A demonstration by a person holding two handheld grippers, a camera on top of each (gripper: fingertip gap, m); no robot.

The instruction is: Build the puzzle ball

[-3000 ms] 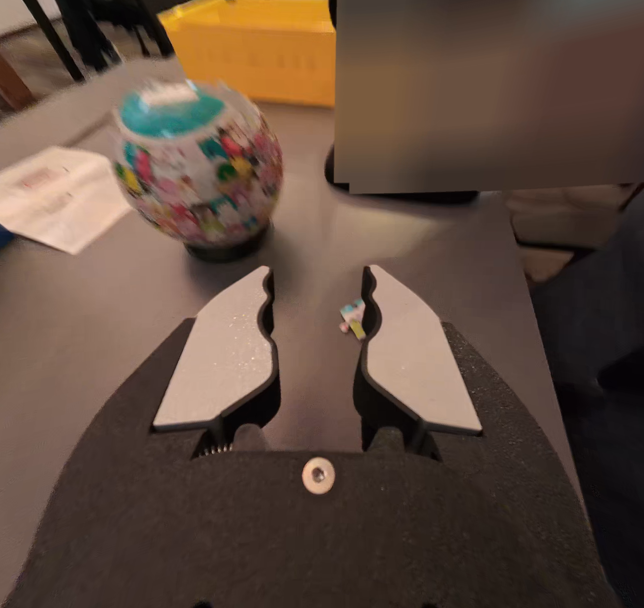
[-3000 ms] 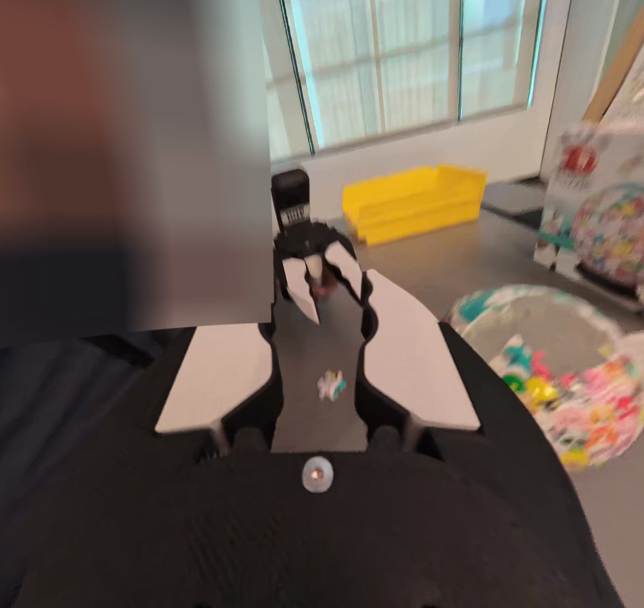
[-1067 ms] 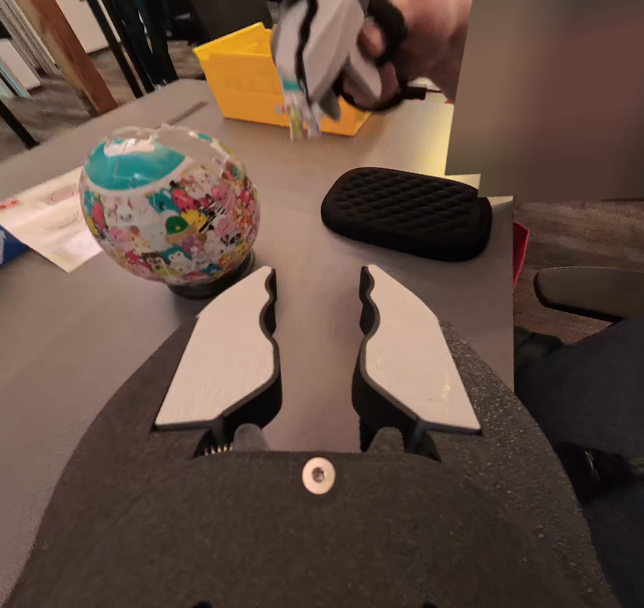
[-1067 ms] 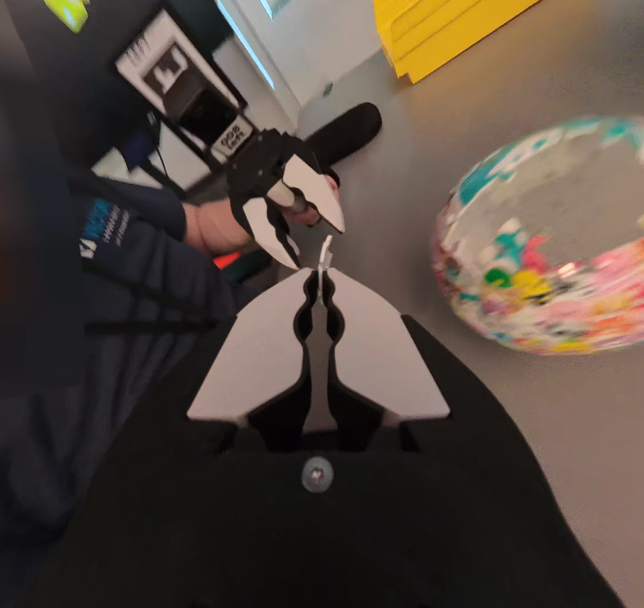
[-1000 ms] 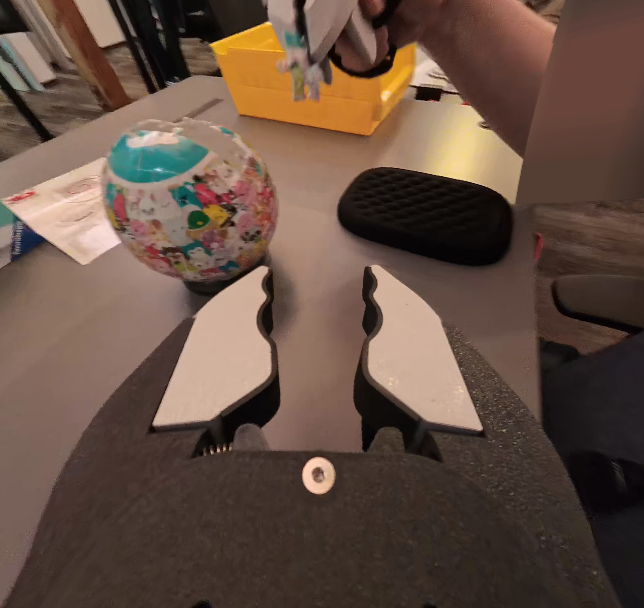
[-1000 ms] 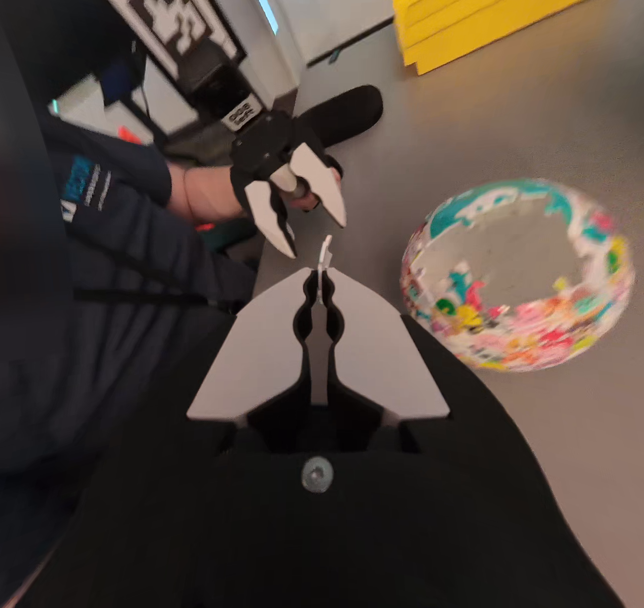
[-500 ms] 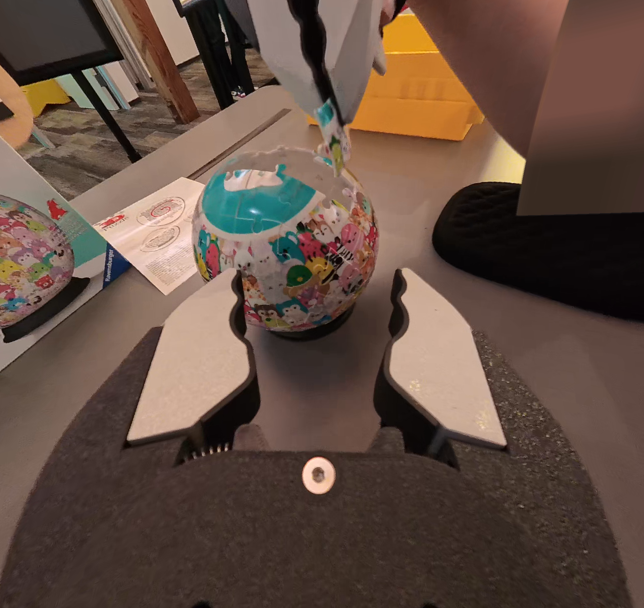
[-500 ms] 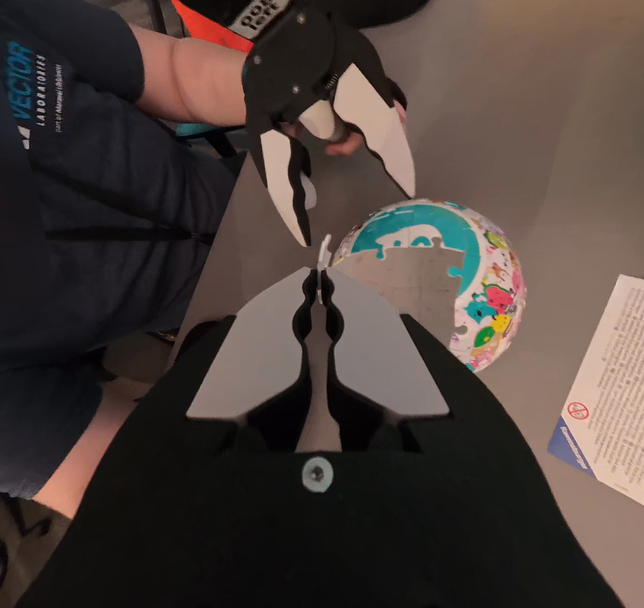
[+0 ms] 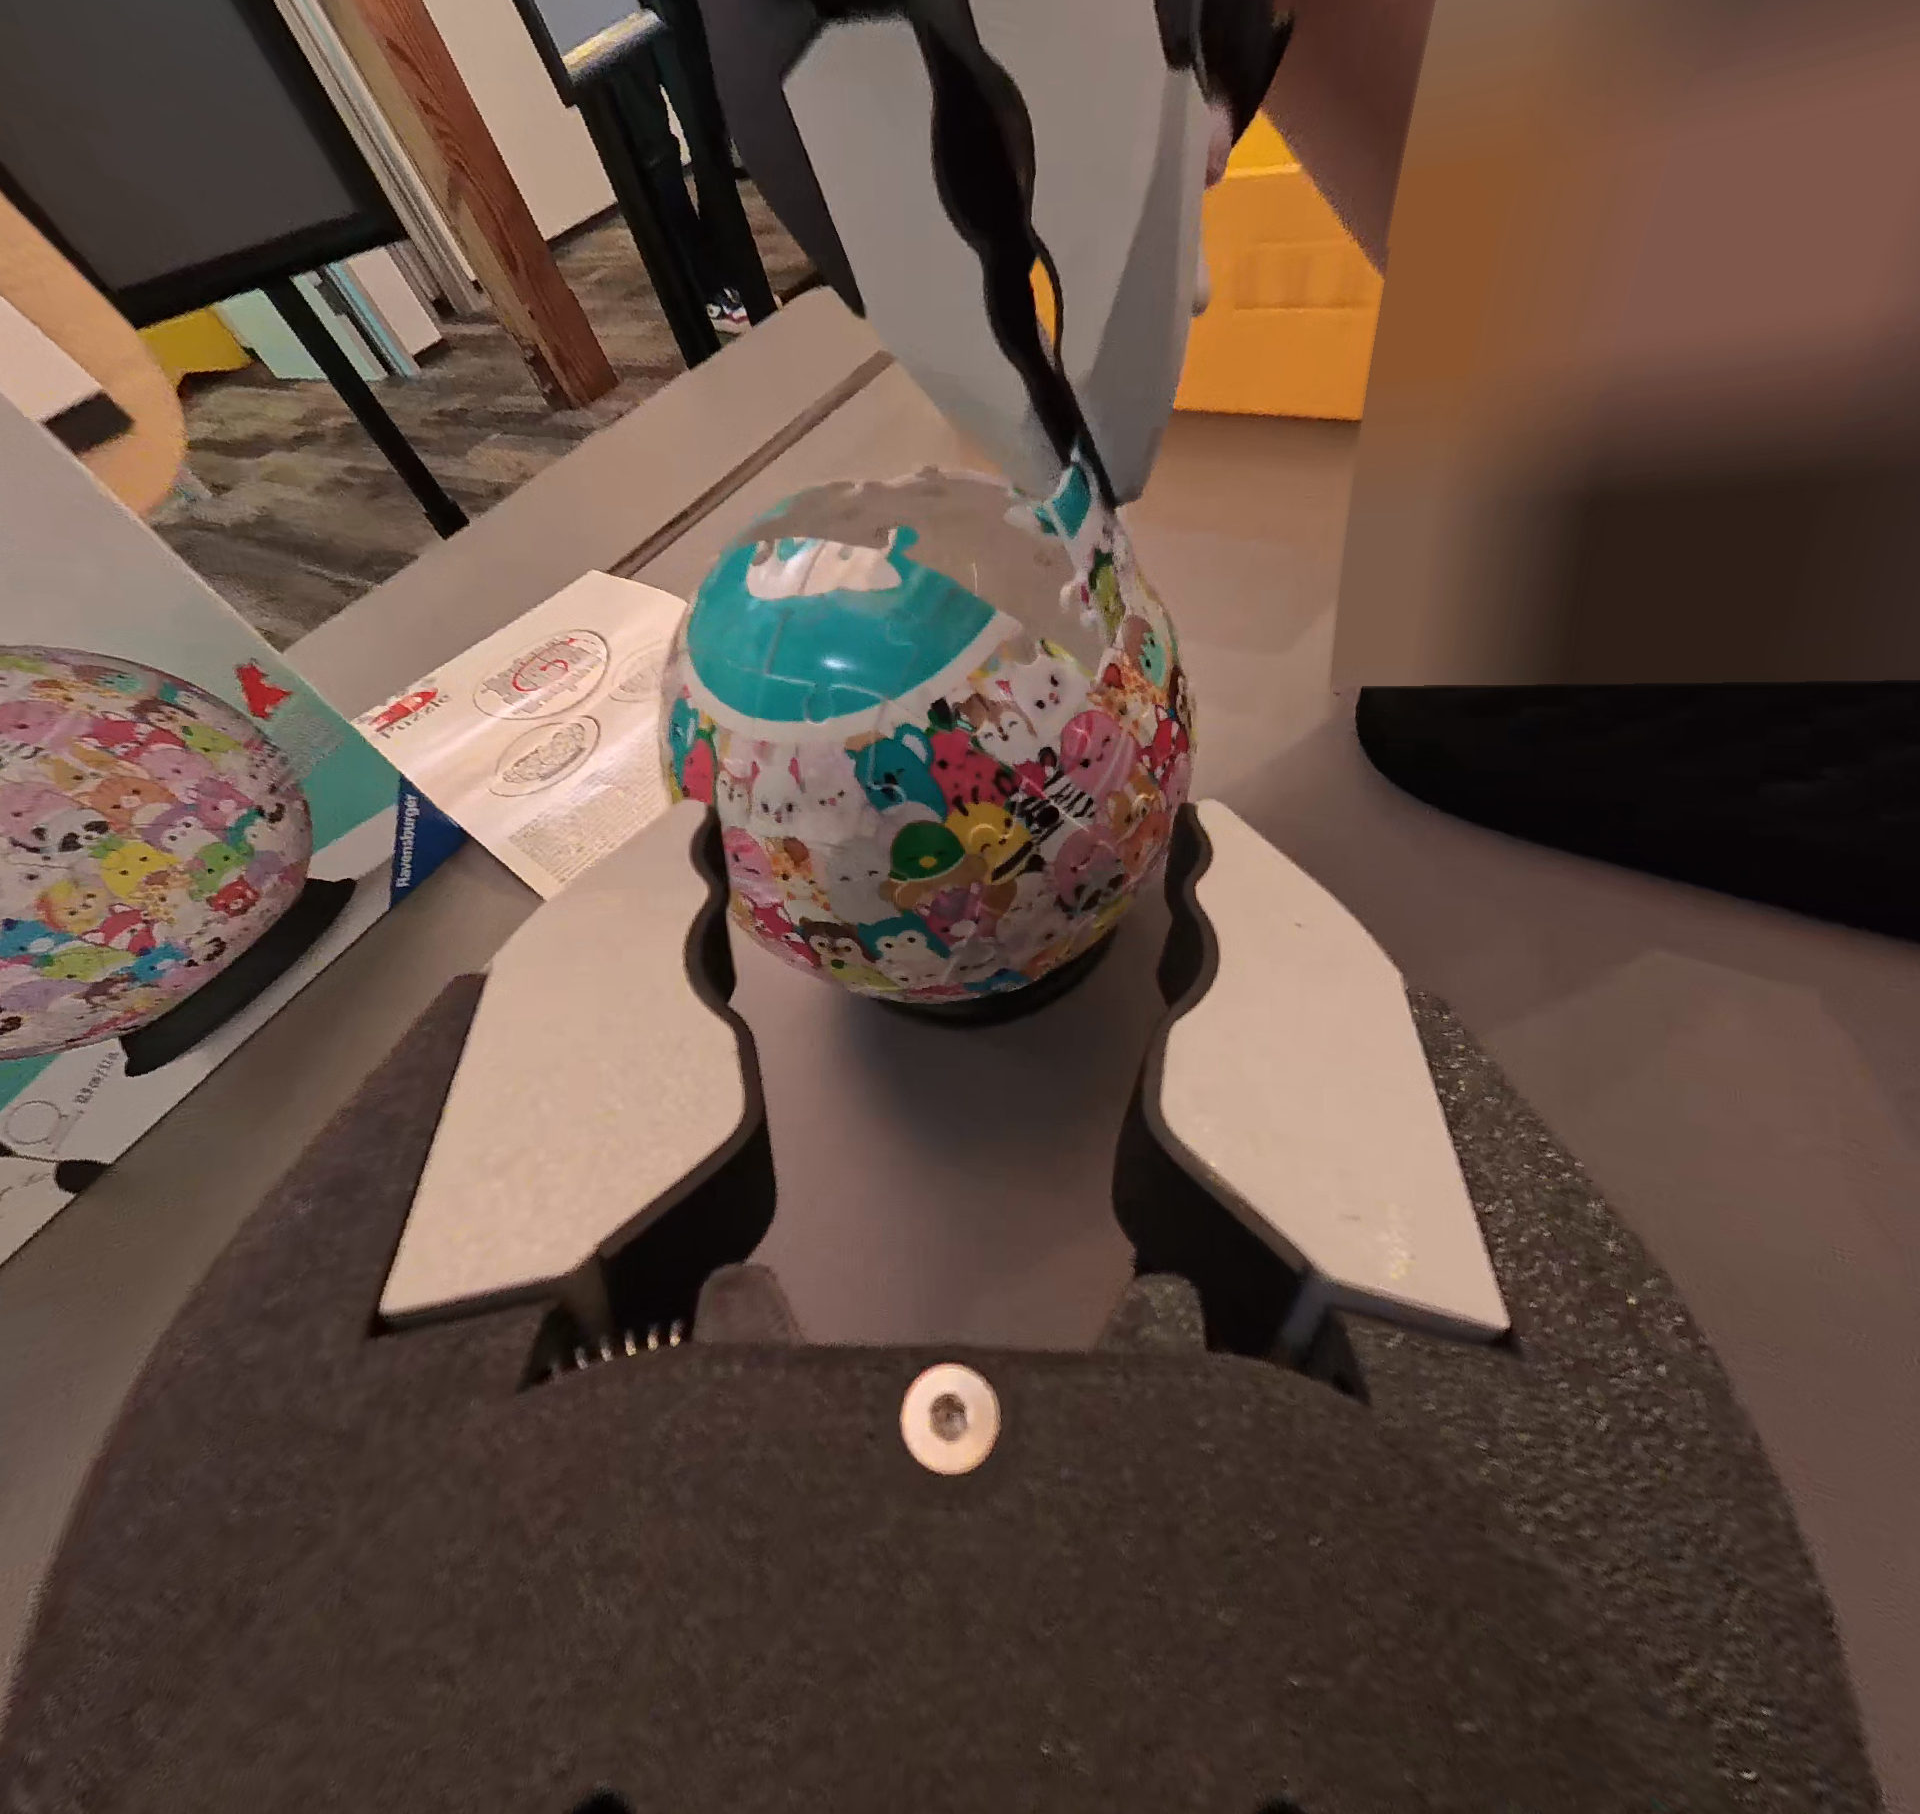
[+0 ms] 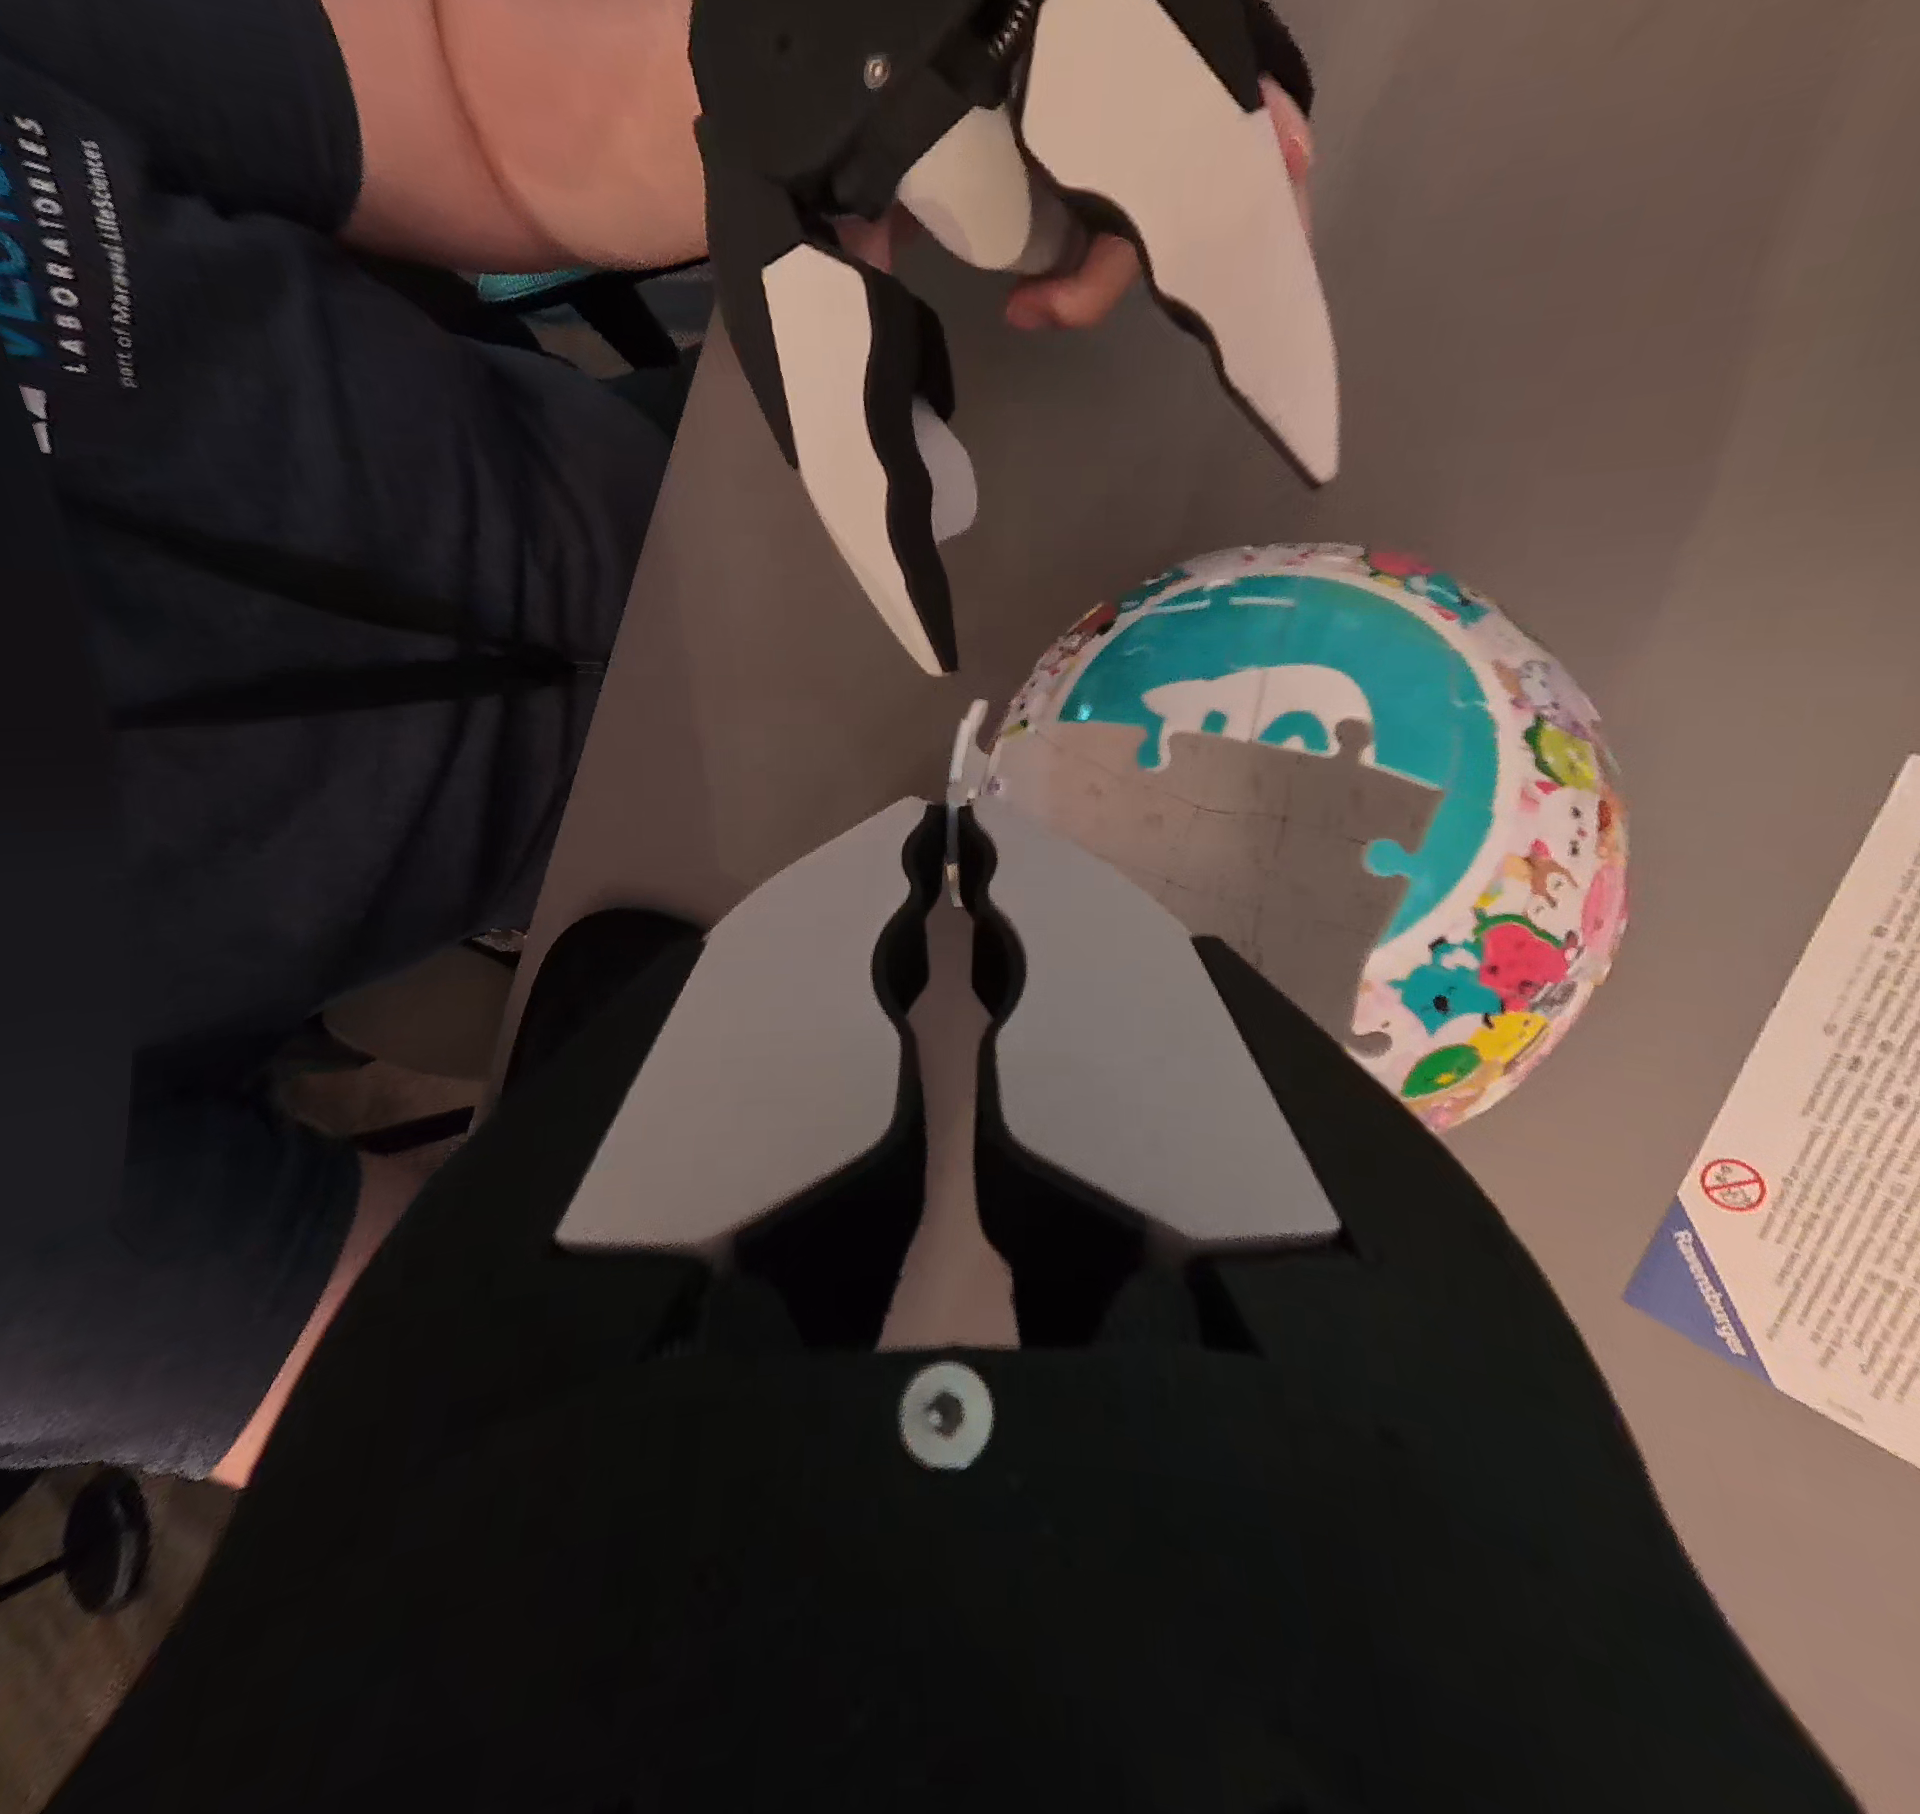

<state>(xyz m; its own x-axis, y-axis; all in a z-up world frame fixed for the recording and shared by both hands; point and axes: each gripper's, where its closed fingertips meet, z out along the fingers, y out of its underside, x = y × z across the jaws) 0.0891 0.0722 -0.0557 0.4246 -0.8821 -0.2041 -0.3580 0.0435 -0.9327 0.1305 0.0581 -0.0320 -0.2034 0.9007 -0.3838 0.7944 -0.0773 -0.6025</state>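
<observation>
Two grippers meet over a grey table (image 9: 1299,621) near its front edge: right gripper (image 10: 948,834) pinches a puzzle piece (image 10: 968,762) at the puzzle ball (image 9: 925,777) rim; left gripper (image 9: 940,834) spread. Wood-plank floor (image 9: 312,455) beyond.

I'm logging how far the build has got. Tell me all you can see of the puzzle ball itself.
The puzzle ball is a glossy, hollow sphere of interlocking curved pieces printed with colourful cartoon animals and a teal patch. It stands on a dark round base on the grey table. A jagged opening at the top exposes its grey inside. At the opening's rim, the right claw holds a puzzle piece.
</observation>
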